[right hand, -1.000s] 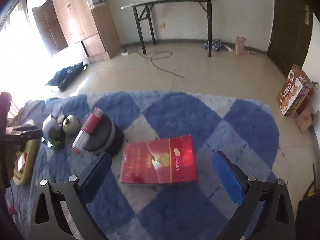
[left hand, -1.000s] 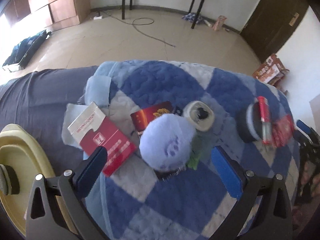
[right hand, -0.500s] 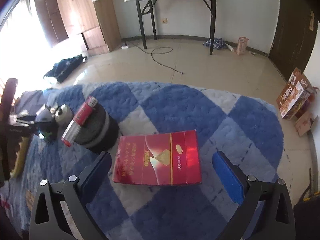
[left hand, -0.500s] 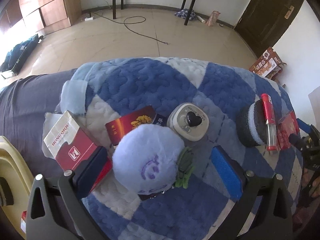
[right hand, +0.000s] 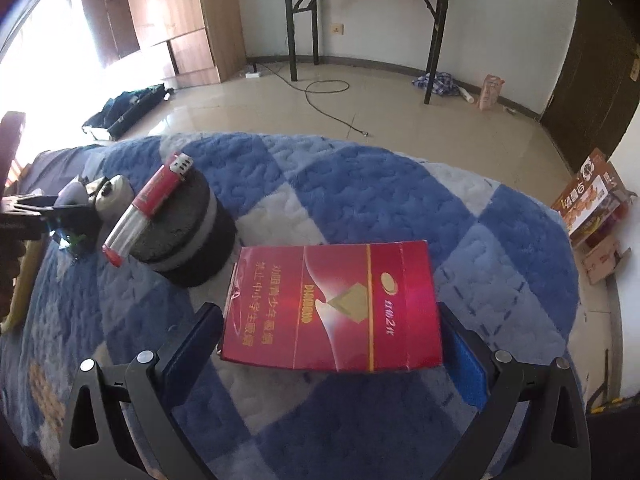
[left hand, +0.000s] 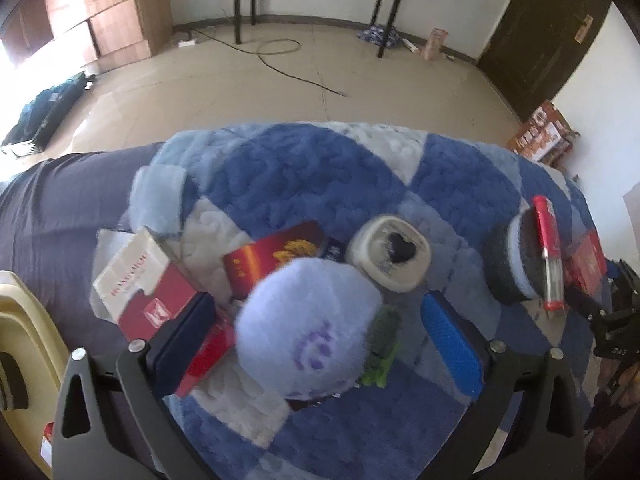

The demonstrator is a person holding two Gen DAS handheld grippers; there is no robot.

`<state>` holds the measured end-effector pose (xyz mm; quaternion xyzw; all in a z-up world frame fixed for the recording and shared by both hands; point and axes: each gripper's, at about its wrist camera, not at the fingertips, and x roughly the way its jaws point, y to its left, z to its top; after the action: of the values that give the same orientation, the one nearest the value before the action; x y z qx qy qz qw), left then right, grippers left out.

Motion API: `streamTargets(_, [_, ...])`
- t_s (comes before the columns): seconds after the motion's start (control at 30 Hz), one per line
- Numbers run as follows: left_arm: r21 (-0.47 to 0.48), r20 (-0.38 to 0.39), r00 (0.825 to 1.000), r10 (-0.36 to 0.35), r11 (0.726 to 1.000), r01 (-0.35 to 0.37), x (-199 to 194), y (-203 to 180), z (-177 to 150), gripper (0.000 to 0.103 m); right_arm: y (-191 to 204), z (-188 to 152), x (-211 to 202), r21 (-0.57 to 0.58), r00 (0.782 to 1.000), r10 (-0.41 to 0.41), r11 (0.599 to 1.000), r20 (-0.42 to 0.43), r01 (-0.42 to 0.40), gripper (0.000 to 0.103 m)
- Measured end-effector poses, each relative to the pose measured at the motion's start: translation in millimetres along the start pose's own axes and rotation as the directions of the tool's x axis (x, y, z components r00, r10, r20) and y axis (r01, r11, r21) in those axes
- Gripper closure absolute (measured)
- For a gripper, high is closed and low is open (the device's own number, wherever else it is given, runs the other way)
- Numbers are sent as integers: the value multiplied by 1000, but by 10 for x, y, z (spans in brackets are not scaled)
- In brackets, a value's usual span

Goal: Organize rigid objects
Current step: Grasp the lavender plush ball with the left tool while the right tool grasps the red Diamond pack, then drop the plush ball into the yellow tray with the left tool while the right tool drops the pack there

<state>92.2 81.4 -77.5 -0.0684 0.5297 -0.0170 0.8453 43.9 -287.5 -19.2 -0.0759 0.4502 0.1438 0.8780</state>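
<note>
Both grippers straddle their targets on the blue quilt [right hand: 360,184] — jaws wide, nothing gripped.

The right gripper [right hand: 332,344] brackets the flat red carton [right hand: 336,308]; its long axis runs left-right across the jaws, print facing up; judged best to lower squarely, then close on the short ends; the left gripper [left hand: 316,336], equally wide, flanks the lilac plush ball [left hand: 308,332] — round, no clear axis; centre it before squeezing.

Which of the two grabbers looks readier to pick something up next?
Probably the right gripper: its open jaws already flank the flat red carton on the blue quilt. The left gripper, also open, straddles a soft plush ball, not a rigid item.
</note>
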Motion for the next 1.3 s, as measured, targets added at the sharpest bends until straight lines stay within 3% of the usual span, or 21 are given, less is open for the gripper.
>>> streamTargets(0.07, [-3, 4, 1000, -6, 1000, 6, 2, 31, -4, 20, -34, 10, 31, 24, 1000, 7, 1000, -7, -7, 1])
streamTargets(0.1, [-1, 10, 1000, -13, 1000, 13, -7, 38, -9, 31, -48, 11, 42, 31, 1000, 10, 999, -5, -10, 6])
streamTargets(0.17, [-9, 13, 1000, -15, 1000, 15, -17, 70, -11, 44, -72, 17, 61, 38, 1000, -3, 999, 4, 3, 12])
streamTargets(0.43, [-106, 48, 992, -119, 987, 124, -366, 403, -6, 46, -71, 28, -212, 31, 996, -5, 1000, 89, 2, 13])
streamTargets(0.6, [-115, 76, 982, -173, 977, 181, -691, 553, -2, 46, -73, 36, -407, 43, 995, 1, 999, 99, -5, 13])
streamTargets(0.77, [-132, 103, 980, -172, 974, 185, -977, 730, -39, 46, 61, 39, -610, 24, 994, 24, 999, 107, -27, 13])
streamTargets(0.87, [-152, 143, 982, -126, 977, 147, -1281, 1052, -144, 46, 470, 77, -785, -75, 988, 80, 995, 132, -70, 13])
streamTargets(1.0, [-204, 164, 986, 0, 978, 34, -1838, 1838, -683, 46, 1301, 219, -797, -198, 971, 211, 962, 111, -186, 13])
streamTargets(1.1, [-276, 109, 985, 132, 956, -98, -1983, 2427, -1177, 46, 2191, 394, -730, -306, 936, 345, 901, 76, -307, 13])
streamTargets(1.13, [-297, 98, 984, 147, 948, -112, -1985, 2572, -1303, 46, 2560, 447, -689, -347, 922, 384, 873, 57, -342, 13])
streamTargets(1.2, [-333, 54, 984, 167, 933, -140, -1893, 2809, -1522, 46, 3148, 504, -562, -393, 895, 445, 825, 8, -407, 13])
streamTargets(1.3, [-369, 1, 993, 116, 923, -107, -1589, 3030, -1707, 46, 4072, 476, -221, -485, 883, 462, 754, -89, -443, 13])
